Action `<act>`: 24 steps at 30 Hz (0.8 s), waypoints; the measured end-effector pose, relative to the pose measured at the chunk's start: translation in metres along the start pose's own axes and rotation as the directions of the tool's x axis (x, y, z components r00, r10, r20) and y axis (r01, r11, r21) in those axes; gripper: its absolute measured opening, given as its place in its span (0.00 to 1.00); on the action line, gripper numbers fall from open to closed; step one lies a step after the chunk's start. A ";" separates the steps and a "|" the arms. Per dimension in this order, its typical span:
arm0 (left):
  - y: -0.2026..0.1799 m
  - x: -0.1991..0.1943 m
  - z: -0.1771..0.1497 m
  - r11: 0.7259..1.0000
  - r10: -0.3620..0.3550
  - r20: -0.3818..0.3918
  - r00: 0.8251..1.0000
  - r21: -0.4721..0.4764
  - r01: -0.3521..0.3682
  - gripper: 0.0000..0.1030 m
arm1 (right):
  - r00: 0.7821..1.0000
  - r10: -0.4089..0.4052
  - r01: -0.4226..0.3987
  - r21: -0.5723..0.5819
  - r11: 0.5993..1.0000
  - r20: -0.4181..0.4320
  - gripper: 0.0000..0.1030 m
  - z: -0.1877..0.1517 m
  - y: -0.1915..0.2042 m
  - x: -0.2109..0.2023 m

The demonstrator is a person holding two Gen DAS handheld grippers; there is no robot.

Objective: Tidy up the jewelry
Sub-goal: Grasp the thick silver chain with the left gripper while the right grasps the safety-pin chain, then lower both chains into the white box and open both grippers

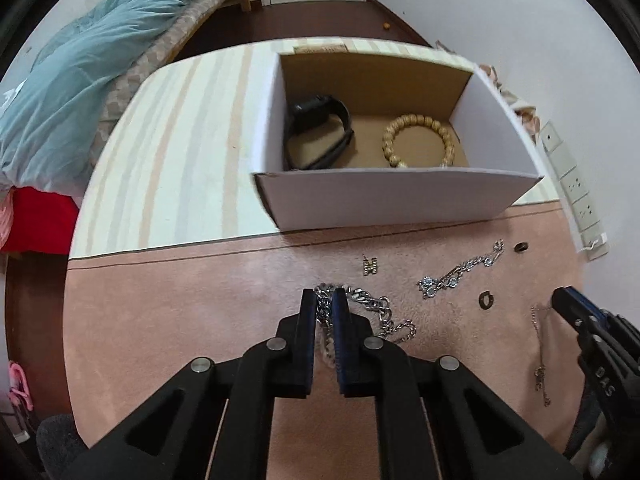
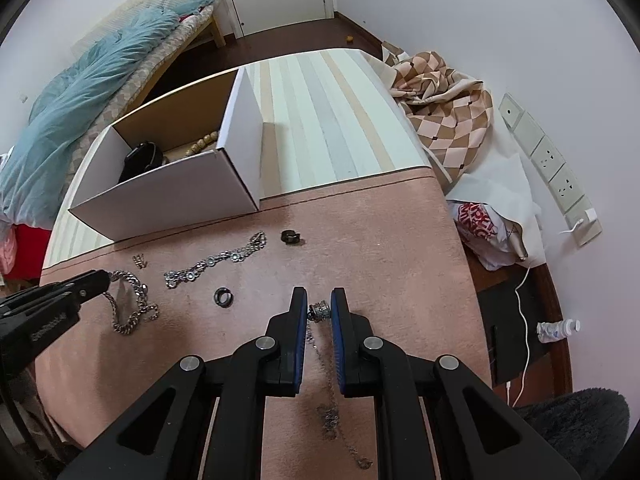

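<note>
My left gripper [image 1: 324, 300] is shut on a thick silver curb chain [image 1: 380, 312] that trails over the pink mat; it also shows in the right wrist view [image 2: 132, 300]. My right gripper [image 2: 319, 300] is shut on the silver pendant [image 2: 320, 311] of a thin necklace [image 2: 332, 392], whose chain trails back under it. A white cardboard box [image 1: 384, 200] holds a black watch [image 1: 320, 132] and a wooden bead bracelet [image 1: 420, 140]. On the mat lie a silver link bracelet [image 2: 216, 260], two dark rings [image 2: 223, 297] [image 2: 291, 237] and a small gold charm [image 1: 370, 266].
The pink mat [image 2: 380, 240] covers the near half of a striped table [image 2: 332, 120]. A checked cloth [image 2: 440, 108] and a plastic bag [image 2: 484, 232] lie at the right edge. A bed with a blue quilt [image 1: 80, 80] stands left.
</note>
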State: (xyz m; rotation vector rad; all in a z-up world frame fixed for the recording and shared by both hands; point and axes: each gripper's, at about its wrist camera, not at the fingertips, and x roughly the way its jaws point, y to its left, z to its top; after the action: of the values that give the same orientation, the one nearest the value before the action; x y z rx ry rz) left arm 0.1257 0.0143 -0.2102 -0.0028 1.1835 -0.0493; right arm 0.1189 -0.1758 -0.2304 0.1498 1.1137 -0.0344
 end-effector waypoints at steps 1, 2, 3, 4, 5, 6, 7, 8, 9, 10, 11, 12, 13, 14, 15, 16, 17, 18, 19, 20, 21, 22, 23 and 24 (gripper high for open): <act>0.004 -0.007 -0.001 1.000 -0.007 0.008 1.000 -0.010 0.007 0.05 | 1.000 0.007 -0.007 0.002 1.000 0.002 0.12 0.000 0.001 -0.001; 0.010 -0.009 0.001 1.000 -0.015 0.014 1.000 -0.020 0.015 0.05 | 1.000 0.018 -0.018 0.005 1.000 0.005 0.12 0.001 0.002 -0.003; 0.011 -0.017 -0.001 0.999 -0.024 0.022 0.999 -0.029 0.024 0.05 | 1.000 0.028 -0.029 0.005 1.000 0.010 0.12 0.002 0.003 -0.006; 0.014 -0.022 -0.001 0.999 -0.032 0.029 0.999 -0.037 0.033 0.05 | 0.999 0.037 -0.037 0.005 0.999 0.014 0.12 0.003 0.004 -0.008; 0.019 -0.025 0.000 0.998 -0.039 0.035 0.999 -0.043 0.041 0.05 | 0.999 0.051 -0.051 0.006 0.999 0.020 0.12 0.004 0.007 -0.011; 0.022 -0.030 -0.001 0.998 -0.048 0.041 0.998 -0.049 0.050 0.05 | 0.998 0.060 -0.060 0.008 0.998 0.023 0.12 0.005 0.007 -0.014; 0.024 -0.036 -0.001 0.997 -0.056 0.049 0.997 -0.054 0.058 0.05 | 0.997 0.078 -0.079 0.013 0.997 0.028 0.12 0.008 0.009 -0.017; 0.027 -0.040 0.000 0.996 -0.060 0.054 0.997 -0.056 0.063 0.05 | 0.995 0.093 -0.094 0.016 0.995 0.032 0.12 0.010 0.010 -0.021; 0.028 -0.044 0.002 0.996 -0.066 0.060 0.996 -0.058 0.069 0.05 | 0.993 0.111 -0.112 0.018 0.994 0.037 0.12 0.012 0.012 -0.025; 0.031 -0.049 0.004 0.995 -0.073 0.066 0.995 -0.062 0.077 0.05 | 0.991 0.128 -0.129 0.016 0.991 0.044 0.12 0.015 0.014 -0.030; 0.032 -0.055 0.007 0.994 -0.082 0.075 0.994 -0.065 0.087 0.05 | 0.989 0.143 -0.144 0.014 0.990 0.049 0.12 0.018 0.016 -0.034; 0.033 -0.060 0.008 0.994 -0.086 0.082 0.993 -0.065 0.092 0.05 | 0.986 0.161 -0.162 0.012 0.987 0.054 0.12 0.021 0.019 -0.039; 0.035 -0.068 0.011 0.993 -0.094 0.097 0.991 -0.065 0.101 0.05 | 0.982 0.179 -0.180 0.008 0.984 0.061 0.12 0.026 0.022 -0.045; 0.036 -0.072 0.015 0.992 -0.103 0.105 0.989 -0.066 0.110 0.05 | 0.978 0.199 -0.199 0.005 0.980 0.068 0.12 0.032 0.024 -0.052; 0.037 -0.080 0.020 0.990 -0.119 0.118 0.986 -0.065 0.127 0.05 | 0.975 0.212 -0.213 0.003 0.977 0.071 0.12 0.036 0.026 -0.056; 0.038 -0.085 0.023 0.988 -0.129 0.128 0.983 -0.064 0.138 0.05 | 0.969 0.235 -0.236 0.002 0.972 0.075 0.12 0.042 0.028 -0.062; 0.039 -0.093 0.028 0.986 -0.143 0.144 0.979 -0.061 0.153 0.05 | 0.963 0.258 -0.259 -0.001 0.966 0.082 0.12 0.049 0.031 -0.070; 0.039 -0.101 0.033 0.984 -0.158 0.158 0.975 -0.056 0.169 0.05 | 0.959 0.270 -0.270 -0.004 0.963 0.087 0.12 0.055 0.033 -0.075; 0.040 -0.107 0.038 0.982 -0.170 0.169 0.971 -0.052 0.181 0.05 | 0.952 0.292 -0.292 -0.011 0.956 0.098 0.12 0.063 0.035 -0.084; 0.040 -0.113 0.043 0.980 -0.184 0.183 0.966 -0.047 0.195 0.05 | 0.944 0.312 -0.312 -0.019 0.950 0.109 0.12 0.072 0.039 -0.092; 0.040 -0.120 0.049 0.978 -0.196 0.195 0.961 -0.039 0.207 0.05 | 0.939 0.324 -0.323 -0.025 0.946 0.115 0.12 0.080 0.041 -0.098; 0.039 -0.127 0.056 0.975 -0.208 0.207 0.956 -0.029 0.219 0.05 | 0.930 0.346 -0.344 -0.035 0.938 0.128 0.12 0.092 0.045 -0.108; 0.038 -0.134 0.064 0.974 -0.218 0.222 0.950 -0.019 0.228 0.05 | 0.923 0.359 -0.357 -0.042 0.933 0.138 0.12 0.101 0.047 -0.114; 0.038 -0.138 0.070 0.972 -0.225 0.231 0.947 -0.008 0.233 0.05 | 0.917 0.371 -0.368 -0.050 0.929 0.147 0.12 0.112 0.050 -0.121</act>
State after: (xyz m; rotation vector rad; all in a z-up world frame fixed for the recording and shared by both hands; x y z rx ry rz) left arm 0.1396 0.0558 -0.0575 -0.1732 0.9485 -0.2280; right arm 0.1707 -0.1478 -0.0687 0.3321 0.9162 0.3002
